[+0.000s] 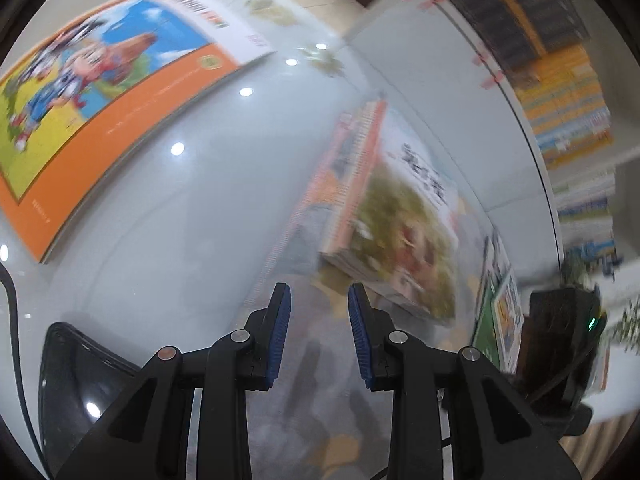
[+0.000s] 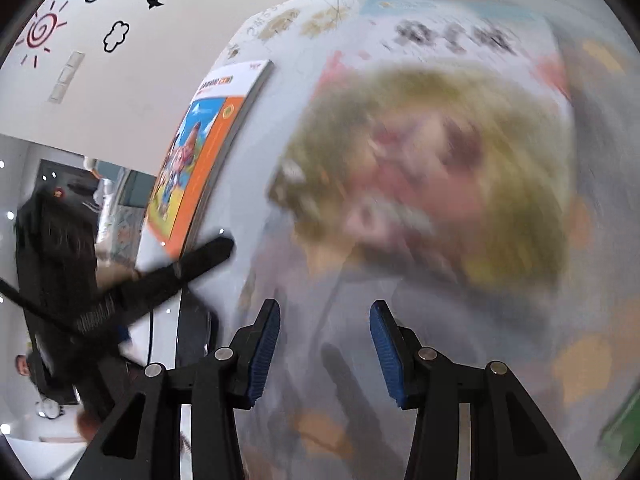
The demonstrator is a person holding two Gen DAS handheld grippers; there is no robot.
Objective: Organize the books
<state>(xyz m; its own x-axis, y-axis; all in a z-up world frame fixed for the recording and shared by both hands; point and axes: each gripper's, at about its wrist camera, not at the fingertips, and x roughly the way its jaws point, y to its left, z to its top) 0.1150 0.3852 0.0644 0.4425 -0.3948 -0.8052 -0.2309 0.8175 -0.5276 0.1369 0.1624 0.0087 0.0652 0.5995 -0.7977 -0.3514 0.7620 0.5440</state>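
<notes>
1. Books lie on your shiny white table (image 1: 168,208). One big orange book (image 1: 120,92) with cartoon children on its cover lies flat at the far left of the left view. You can see it too in the right view (image 2: 200,152).
2. Your stack of books (image 1: 384,224) sits in the middle of the table, well apart from the orange book. Its top cover is green and blurry.
3. Your left gripper (image 1: 319,322) hangs over the table, near the stack. Its blue pads (image 1: 280,332) have a small gap between them, and nothing is in that gap.
4. Your right gripper (image 2: 325,346) hangs over the blurry green cover (image 2: 432,168). Its jaws are a little apart, and they hold nothing.
5. A green book (image 1: 494,320) stands on its edge at the right side of the left view.
6. A shelf (image 1: 568,112) behind the table holds rows of more books, orange, yellow and blue. It is too blurry to tell them apart.
</notes>
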